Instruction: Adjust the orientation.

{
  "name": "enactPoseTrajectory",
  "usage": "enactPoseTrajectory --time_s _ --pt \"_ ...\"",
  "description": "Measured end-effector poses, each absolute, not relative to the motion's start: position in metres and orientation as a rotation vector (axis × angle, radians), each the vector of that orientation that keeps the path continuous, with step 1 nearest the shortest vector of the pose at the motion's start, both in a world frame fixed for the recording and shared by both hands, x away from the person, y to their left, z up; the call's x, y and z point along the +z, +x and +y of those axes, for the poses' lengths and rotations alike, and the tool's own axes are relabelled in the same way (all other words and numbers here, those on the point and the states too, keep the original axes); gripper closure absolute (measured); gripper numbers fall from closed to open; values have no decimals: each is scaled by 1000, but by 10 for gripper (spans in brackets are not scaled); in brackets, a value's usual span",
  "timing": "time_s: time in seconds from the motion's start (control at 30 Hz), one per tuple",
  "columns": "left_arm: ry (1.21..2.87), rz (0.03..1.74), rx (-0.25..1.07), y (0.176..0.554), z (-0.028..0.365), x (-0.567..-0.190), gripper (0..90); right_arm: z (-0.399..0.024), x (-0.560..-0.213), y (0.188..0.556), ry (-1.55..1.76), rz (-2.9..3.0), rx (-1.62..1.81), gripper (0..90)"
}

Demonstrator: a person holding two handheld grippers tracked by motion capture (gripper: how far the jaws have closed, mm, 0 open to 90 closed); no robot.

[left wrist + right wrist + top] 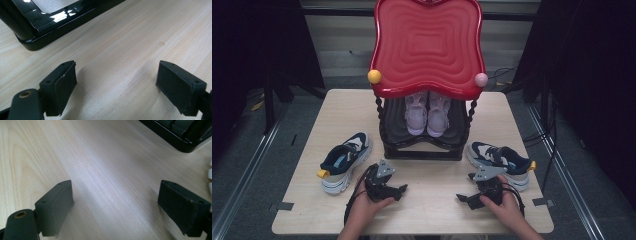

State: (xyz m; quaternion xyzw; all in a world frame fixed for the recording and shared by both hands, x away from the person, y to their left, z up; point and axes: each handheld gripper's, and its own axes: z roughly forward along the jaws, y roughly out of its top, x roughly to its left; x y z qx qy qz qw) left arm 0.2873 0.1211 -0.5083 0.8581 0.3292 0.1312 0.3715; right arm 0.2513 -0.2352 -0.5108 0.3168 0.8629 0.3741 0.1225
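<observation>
My left gripper (400,189) rests low over the wooden table (432,210) near its front edge, held by a hand. In the left gripper view it (116,75) is open, with bare wood between the pads. My right gripper (462,198) sits to the right of it, pointing inward, and in its own view it (117,195) is open too, holding nothing. A navy and white sneaker (343,160) lies left of the rack. Its twin (501,161) lies on the right, close behind my right gripper.
A shoe rack with a glossy black base (422,150) and a wavy red top (428,45) stands mid-table, a pair of pale lilac shoes (428,114) on its lower shelf. Its base corner (32,37) shows near my left gripper, and another corner (185,142) near my right.
</observation>
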Motion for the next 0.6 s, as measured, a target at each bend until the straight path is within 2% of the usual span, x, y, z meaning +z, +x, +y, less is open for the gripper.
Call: enactPoseTrajectory --time_s 0.43,0.6 --pt "2213 854 329 288 124 -506 168 -235 -511 251 931 2520 1094 122" --pt "2236 865 322 288 128 -492 168 -235 -511 252 922 2526 1093 122"
